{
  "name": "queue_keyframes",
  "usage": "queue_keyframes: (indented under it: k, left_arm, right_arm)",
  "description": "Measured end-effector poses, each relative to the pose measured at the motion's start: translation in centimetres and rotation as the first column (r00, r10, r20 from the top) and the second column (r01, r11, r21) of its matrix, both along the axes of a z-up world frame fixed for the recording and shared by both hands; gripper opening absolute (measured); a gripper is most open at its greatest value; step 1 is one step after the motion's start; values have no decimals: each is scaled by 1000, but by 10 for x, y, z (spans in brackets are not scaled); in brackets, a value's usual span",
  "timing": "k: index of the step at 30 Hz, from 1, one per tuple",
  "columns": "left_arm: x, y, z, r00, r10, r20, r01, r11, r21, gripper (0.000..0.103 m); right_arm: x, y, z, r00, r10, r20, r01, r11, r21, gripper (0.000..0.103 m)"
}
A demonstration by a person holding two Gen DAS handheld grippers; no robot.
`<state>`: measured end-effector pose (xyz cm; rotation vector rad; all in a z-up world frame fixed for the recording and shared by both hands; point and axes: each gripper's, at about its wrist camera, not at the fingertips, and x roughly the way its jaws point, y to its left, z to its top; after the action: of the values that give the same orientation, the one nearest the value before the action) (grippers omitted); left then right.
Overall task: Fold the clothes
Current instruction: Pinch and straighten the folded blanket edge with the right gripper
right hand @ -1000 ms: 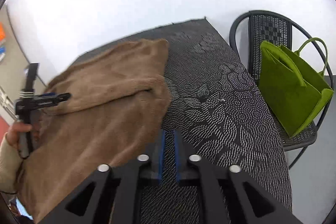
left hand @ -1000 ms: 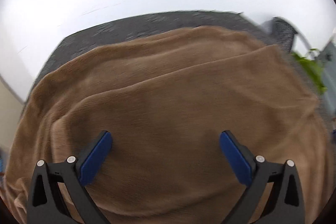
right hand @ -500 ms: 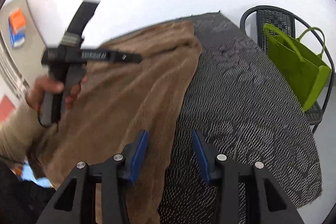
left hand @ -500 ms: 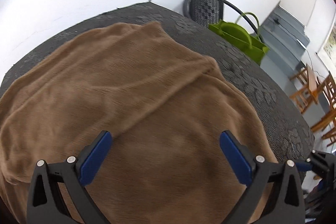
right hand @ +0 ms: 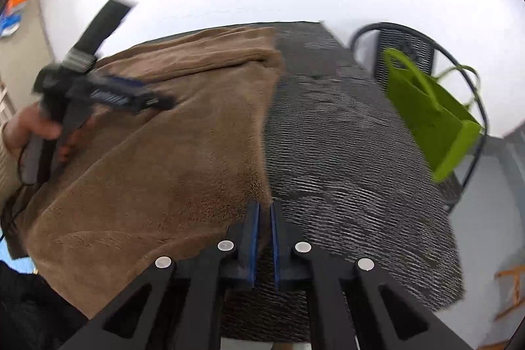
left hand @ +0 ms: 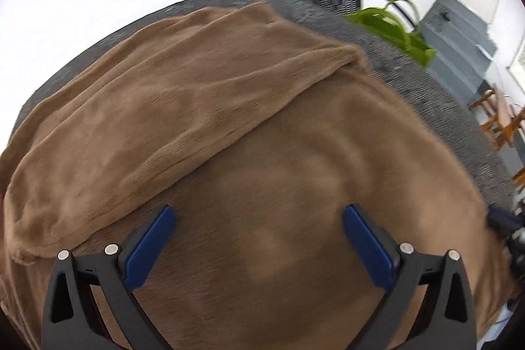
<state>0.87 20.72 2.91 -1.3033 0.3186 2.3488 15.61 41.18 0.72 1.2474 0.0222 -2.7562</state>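
Observation:
A brown fleece cloth (left hand: 229,107) lies spread on the dark patterned table (left hand: 426,94), with one folded layer across its far left part. My left gripper (left hand: 258,209) hovers just above the cloth's near part, open, with nothing between its blue pads (left hand: 147,248). In the right wrist view the same cloth (right hand: 170,153) covers the table's left half. My right gripper (right hand: 264,205) is shut, its tips pinching the cloth's near right edge. A hand (right hand: 29,127) holds the left gripper (right hand: 108,94) over the cloth's left side.
A black metal chair (right hand: 407,48) with a green tote bag (right hand: 433,117) stands beyond the table's (right hand: 344,153) far right corner. A white wall is behind. Wooden chairs (left hand: 502,120) and grey steps (left hand: 459,54) lie to the right.
The right gripper opened beside the cloth's edge, then shut on it. The left gripper swung right across the cloth and sank a little, staying open.

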Motion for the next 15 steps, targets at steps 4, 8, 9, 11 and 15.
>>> queue_keyframes:
  k: [4, 8, 9, 11, 15]
  left_arm:
    - [1, -8, -2, 1000, 15, 3, -15, 1000, 22, 103]
    - [14, -5, 5, 1000, -10, -1, 10, 1000, 25, 103]
    - [19, -5, 8, 1000, -25, -3, 25, 999, 35, 103]
    - [32, -3, 14, 998, -57, -10, 58, 998, 39, 103]
    - [55, 7, 18, 991, -131, 5, 131, 990, 43, 103]
  right_arm:
    - [-4, -4, -3, 1000, -10, -7, 10, 1000, 9, 7]
    - [12, 14, 9, 999, -27, -21, 24, 992, -126, 8]
    - [19, 16, 15, 999, -34, -39, 28, 989, -148, 8]
    - [32, 21, 27, 996, -48, -75, 33, 981, -191, 15]
    - [56, 21, 33, 994, -39, -97, 12, 963, -269, 88]
